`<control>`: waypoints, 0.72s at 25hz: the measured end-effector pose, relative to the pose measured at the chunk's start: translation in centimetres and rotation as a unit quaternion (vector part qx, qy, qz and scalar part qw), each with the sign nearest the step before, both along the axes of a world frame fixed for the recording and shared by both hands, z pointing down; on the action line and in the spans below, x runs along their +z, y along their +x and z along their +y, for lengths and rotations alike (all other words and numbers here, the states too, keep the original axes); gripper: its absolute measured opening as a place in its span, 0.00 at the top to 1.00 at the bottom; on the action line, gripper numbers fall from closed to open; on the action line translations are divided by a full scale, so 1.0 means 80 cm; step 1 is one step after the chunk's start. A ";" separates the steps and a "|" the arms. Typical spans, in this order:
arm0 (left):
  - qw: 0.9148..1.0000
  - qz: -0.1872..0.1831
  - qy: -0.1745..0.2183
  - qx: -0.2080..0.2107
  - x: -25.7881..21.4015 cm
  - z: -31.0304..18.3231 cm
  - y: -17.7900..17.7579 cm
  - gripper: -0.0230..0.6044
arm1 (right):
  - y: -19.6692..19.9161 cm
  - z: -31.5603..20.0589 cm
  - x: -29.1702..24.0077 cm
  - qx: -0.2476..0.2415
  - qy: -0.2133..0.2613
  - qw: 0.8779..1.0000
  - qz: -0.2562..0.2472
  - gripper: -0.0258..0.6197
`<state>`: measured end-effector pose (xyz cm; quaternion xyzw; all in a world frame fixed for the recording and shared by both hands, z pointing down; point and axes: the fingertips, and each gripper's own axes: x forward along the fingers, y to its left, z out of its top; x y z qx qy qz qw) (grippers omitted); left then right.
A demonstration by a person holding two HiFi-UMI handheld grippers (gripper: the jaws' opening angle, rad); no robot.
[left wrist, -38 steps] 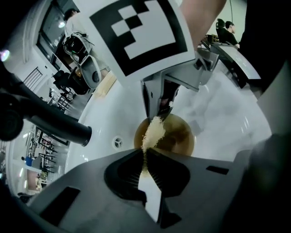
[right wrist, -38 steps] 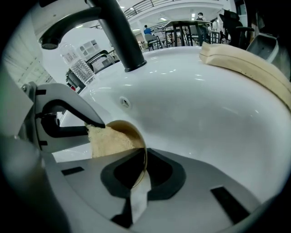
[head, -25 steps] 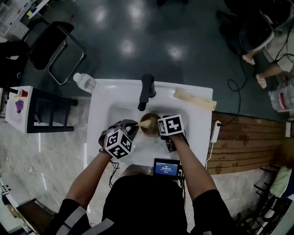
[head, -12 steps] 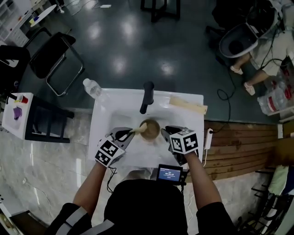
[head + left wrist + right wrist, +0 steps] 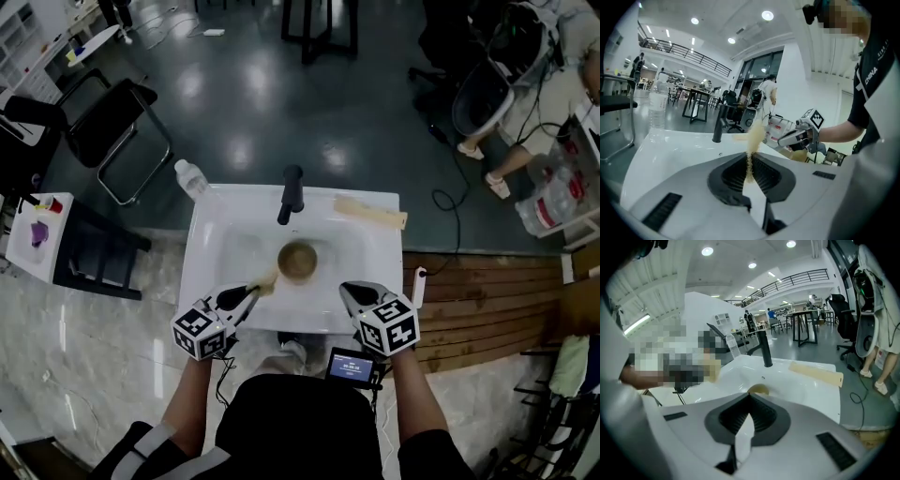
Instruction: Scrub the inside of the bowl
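A brown bowl sits upright in the white sink, just in front of the black faucet. My left gripper is shut on a tan fibrous scrubber, held over the sink's near left, clear of the bowl. In the left gripper view the scrubber sticks up from the closed left gripper. My right gripper hangs over the sink's near right edge; its jaws have just been closing and are shut with nothing between them. The right gripper points at the bowl.
A clear water bottle stands at the sink's back left corner. A pale wooden board lies at its back right. A small screen is at the person's waist. A chair and a side table stand to the left.
Both grippers have pulled back from the bowl toward the person and risen. The scrubber has come out of the bowl with the left gripper. The right jaws have closed, empty.
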<state>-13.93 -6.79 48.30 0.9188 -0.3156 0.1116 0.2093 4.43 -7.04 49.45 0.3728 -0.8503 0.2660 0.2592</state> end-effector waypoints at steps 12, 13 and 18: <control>1.000 0.016 0.002 -0.023 -0.003 0.197 0.082 0.93 | 0.064 0.183 -0.022 -0.039 0.066 0.997 0.014 0.95; 1.000 0.017 -0.001 -0.025 -0.004 0.216 0.088 0.93 | 0.070 0.199 -0.023 -0.039 0.069 0.997 0.012 0.95; 0.999 0.027 -0.002 -0.038 -0.019 0.297 0.101 0.93 | 0.083 0.275 -0.030 -0.042 0.081 0.996 0.004 0.95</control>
